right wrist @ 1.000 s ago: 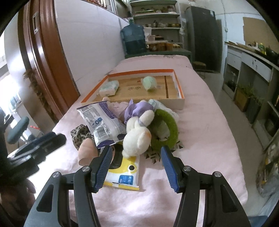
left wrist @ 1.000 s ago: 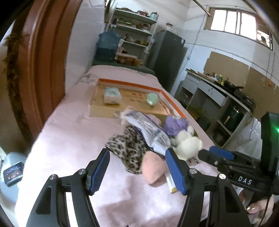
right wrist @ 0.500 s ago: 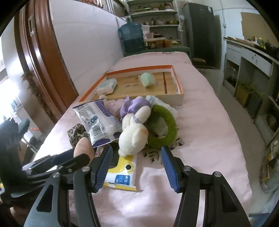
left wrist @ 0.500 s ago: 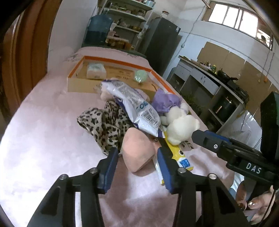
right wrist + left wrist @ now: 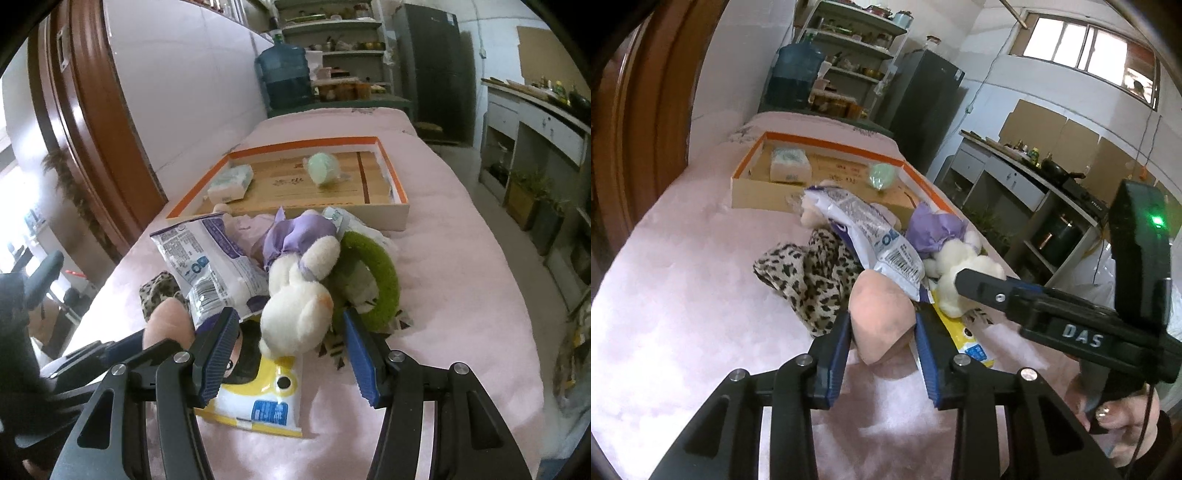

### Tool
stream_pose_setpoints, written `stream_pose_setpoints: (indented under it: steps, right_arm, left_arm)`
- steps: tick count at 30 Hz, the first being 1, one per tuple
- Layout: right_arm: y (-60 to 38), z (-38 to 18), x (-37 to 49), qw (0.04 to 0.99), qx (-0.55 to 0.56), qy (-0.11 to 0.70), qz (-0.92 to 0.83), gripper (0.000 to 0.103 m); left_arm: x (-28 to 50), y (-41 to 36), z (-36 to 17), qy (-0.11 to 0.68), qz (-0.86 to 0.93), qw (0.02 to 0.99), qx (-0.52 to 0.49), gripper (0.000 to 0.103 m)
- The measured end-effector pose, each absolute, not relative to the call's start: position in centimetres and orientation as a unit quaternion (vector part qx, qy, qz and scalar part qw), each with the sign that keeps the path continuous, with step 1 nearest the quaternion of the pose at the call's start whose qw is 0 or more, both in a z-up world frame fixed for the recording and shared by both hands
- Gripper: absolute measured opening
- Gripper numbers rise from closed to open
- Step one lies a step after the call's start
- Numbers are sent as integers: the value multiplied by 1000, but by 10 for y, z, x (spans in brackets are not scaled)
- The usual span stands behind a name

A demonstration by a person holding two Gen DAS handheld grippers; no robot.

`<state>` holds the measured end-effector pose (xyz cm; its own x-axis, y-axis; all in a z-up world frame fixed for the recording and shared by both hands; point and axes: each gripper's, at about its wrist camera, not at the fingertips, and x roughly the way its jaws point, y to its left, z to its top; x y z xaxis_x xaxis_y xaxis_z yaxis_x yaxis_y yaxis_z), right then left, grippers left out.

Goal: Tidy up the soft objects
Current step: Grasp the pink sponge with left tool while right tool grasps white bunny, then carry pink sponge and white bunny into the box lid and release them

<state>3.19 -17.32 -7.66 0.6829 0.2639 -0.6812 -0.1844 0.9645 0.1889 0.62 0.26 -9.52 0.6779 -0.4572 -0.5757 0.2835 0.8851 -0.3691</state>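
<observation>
Pink plush piece between the closing left jaws

The pink plush piece (image 5: 881,317), smooth, rounded and peach-toned, lies on the pink-covered bench (image 5: 683,314) beside a leopard-print cloth (image 5: 809,273). The left hand-held gripper (image 5: 882,328) is narrowing around it, pads touching; the right hand-held gripper (image 5: 290,334) stands wide around the white plush toy (image 5: 299,306).

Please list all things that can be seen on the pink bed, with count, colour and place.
Box: one, orange-rimmed, far end of bed.
Tissue pack: one, pale, inside box.
Green ball: one, inside box.
Plush rabbit: one, white, purple dress, pile middle.
Ring: one, green, beside rabbit.
Snack bag: one, white-purple.
Leopard cloth: one.
Pink pad: one.
Yellow pack: one.
Left gripper: closing around pad.
Right gripper: open, around rabbit.
</observation>
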Motion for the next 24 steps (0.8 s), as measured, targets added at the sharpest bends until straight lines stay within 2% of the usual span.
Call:
stream_pose_setpoints:
  steps: [1, 2, 11, 24]
  right_arm:
    - [-172, -77, 34, 915, 51, 380, 124, 53]
    - [-171, -78, 36, 915, 48, 382, 124, 34]
    - [-169, -74, 32, 915, 34, 382, 128, 32]
    - [-171, -35, 21, 932, 16, 333, 141, 32]
  left_arm:
    - [6, 2, -94, 344, -203, 908, -126, 35]
    - [6, 4, -93, 343, -203, 909, -126, 35]
    - [4, 10, -89, 339, -197, 910, -130, 35]
    - [6, 13, -60, 306, -198, 924, -116, 35]
